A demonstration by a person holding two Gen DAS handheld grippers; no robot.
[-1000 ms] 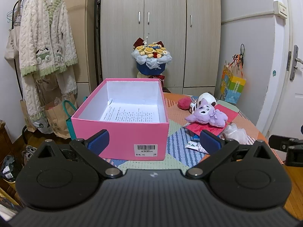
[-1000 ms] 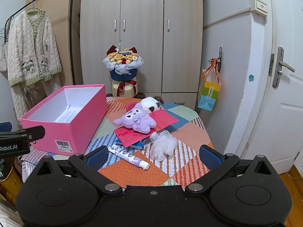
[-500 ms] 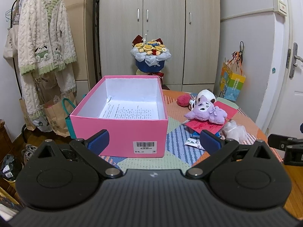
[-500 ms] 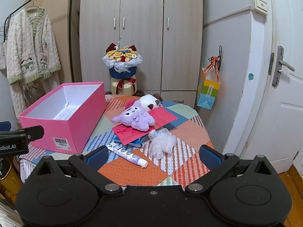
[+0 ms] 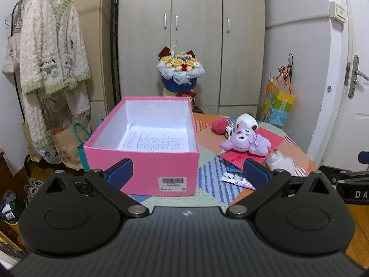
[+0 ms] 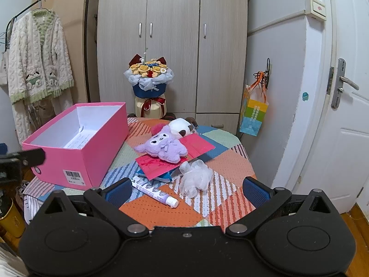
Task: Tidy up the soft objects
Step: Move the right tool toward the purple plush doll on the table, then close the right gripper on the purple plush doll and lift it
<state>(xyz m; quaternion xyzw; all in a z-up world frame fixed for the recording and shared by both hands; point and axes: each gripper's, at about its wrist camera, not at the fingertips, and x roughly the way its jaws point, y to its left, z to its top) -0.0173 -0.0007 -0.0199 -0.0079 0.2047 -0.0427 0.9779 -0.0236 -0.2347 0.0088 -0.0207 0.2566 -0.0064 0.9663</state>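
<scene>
Soft toys: three together far right on the table, a purple plush (image 6: 164, 146) lying on a red card (image 6: 175, 159), a white plush (image 6: 181, 127) and a red one (image 5: 219, 125) just behind.
Mesh puff: one white bath puff (image 6: 194, 180), near side of the card.
Box: one pink box (image 5: 140, 161), lid off, left of the toys, a printed sheet inside.
Tube: one (image 6: 154, 192), lying between box and puff.
Left gripper (image 5: 188, 173): spread wide, holding nothing, facing the box.
Right gripper (image 6: 186, 191): wide apart, nothing held, above the near edge.
Surface: patchwork cloth (image 6: 166, 210).
Room: wardrobe (image 6: 173, 46), bouquet (image 6: 148, 78), hanging cardigan (image 5: 50, 53), door (image 6: 346, 115).
</scene>
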